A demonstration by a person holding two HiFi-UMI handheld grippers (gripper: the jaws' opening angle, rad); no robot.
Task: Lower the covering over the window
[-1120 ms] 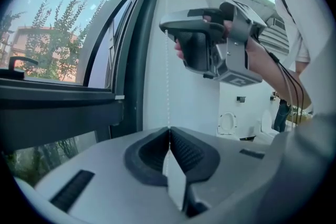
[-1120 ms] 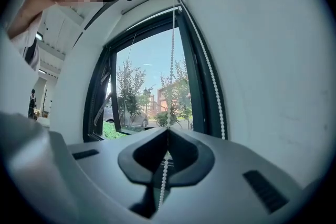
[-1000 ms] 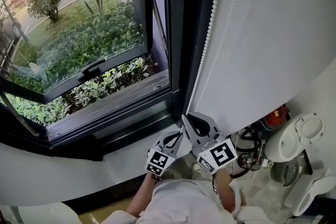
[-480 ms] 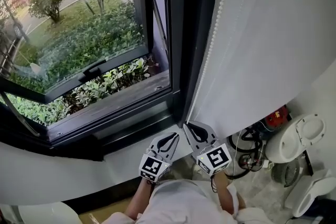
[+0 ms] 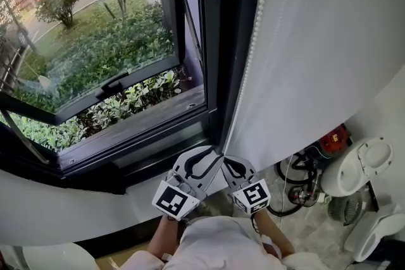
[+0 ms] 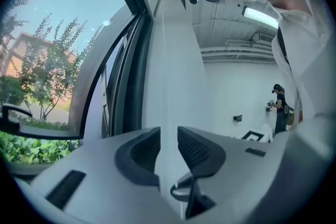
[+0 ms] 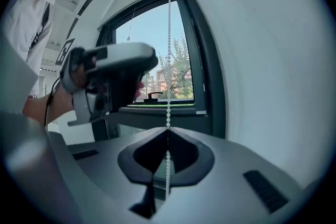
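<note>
My right claw is shut tight on the bead chain; the beads run straight up out of its closed tips and drop down through the hollow behind them. My left claw sits just left of the chain, beside the right one, and its jaws have just been opening. They stand apart now, and in the gap I see only a pale surface; I cannot make out the chain there. From the right gripper view the left claw shows left of the chain, with a hand wrapped round its grip.

Just right of the chain hangs the white roller blind, the covering I am meant to bring down. Just left of the chain is the dark window frame. Further left of the chain the glass is bare, with an open sash tilted outward over green shrubs. Low and to the right of the chain, past the blind's bottom edge, a red item, dark cables and white round pieces lie on the floor.
</note>
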